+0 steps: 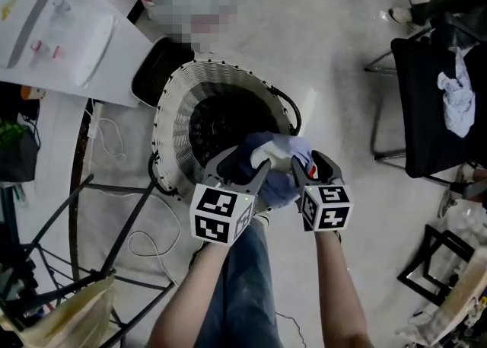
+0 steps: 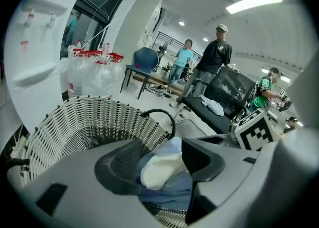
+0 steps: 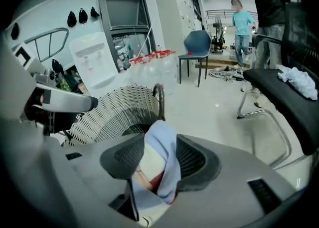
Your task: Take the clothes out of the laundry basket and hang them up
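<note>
While blue garment (image 1: 280, 186) sits bunched just above white wicker laundry basket (image 1: 169, 122), left gripper (image 1: 242, 171) pinches it; right gripper (image 1: 310, 167) closing round fold (not tight yet). Soft, light, floppy: grab thick bunch.

The laundry basket (image 1: 171, 122) is standing on the floor just ahead of the person. A water dispenser (image 1: 68, 34) is standing beyond it to the left. A chair (image 1: 426, 87) is standing well apart on the right, with a cloth (image 1: 456, 103) lying on its seat. A garment (image 1: 278, 160) is hanging above the basket's near rim. The left gripper (image 1: 242, 170) is gripping its left side, and the right gripper (image 1: 310, 167) is closing its jaws around its right side. A metal frame (image 1: 99, 217) is standing near the basket's left.
</note>
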